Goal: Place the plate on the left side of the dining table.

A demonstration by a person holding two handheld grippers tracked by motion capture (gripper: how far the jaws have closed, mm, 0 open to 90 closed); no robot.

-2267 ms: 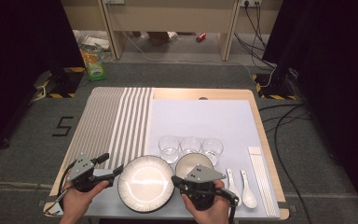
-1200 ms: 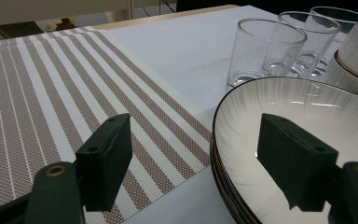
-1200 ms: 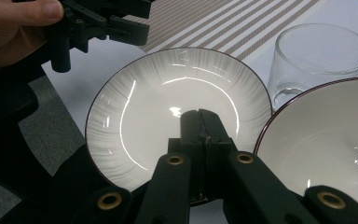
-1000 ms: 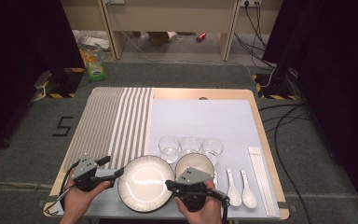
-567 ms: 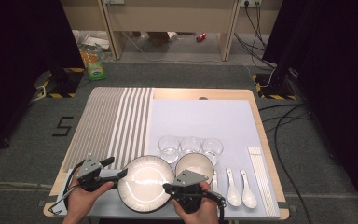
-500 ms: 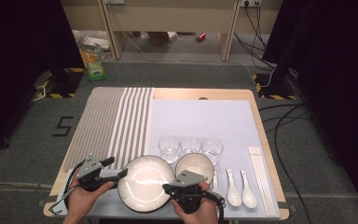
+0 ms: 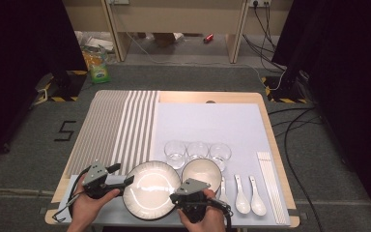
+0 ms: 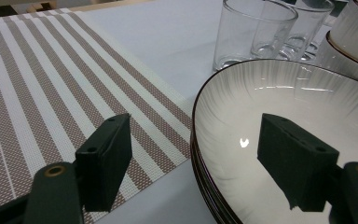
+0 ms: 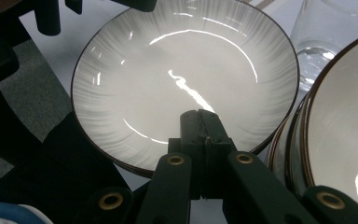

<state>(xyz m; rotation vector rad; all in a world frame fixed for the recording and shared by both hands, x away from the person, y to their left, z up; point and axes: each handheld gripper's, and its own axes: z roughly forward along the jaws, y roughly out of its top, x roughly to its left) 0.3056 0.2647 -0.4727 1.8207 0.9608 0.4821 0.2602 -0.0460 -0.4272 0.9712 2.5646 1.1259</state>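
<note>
Our left gripper (image 8: 205, 172) jaws stand wide, straddling the plate (image 8: 307, 121) rim; right gripper (image 9: 204, 122) jaws pressed together above its near edge. Glazed, slick, breakable, seemingly stacked; we'd pinch the rim.

One mark is reading clearly: a black figure "5" (image 7: 66, 131) is showing on the grey floor (image 7: 29, 159), just left of the tabletop (image 7: 212, 97) in the high view. A green-and-orange packet (image 7: 98, 63) is lying on the floor beyond the far left corner; its print is coming through too small to read. Nothing legible is appearing in either gripper view.
</note>
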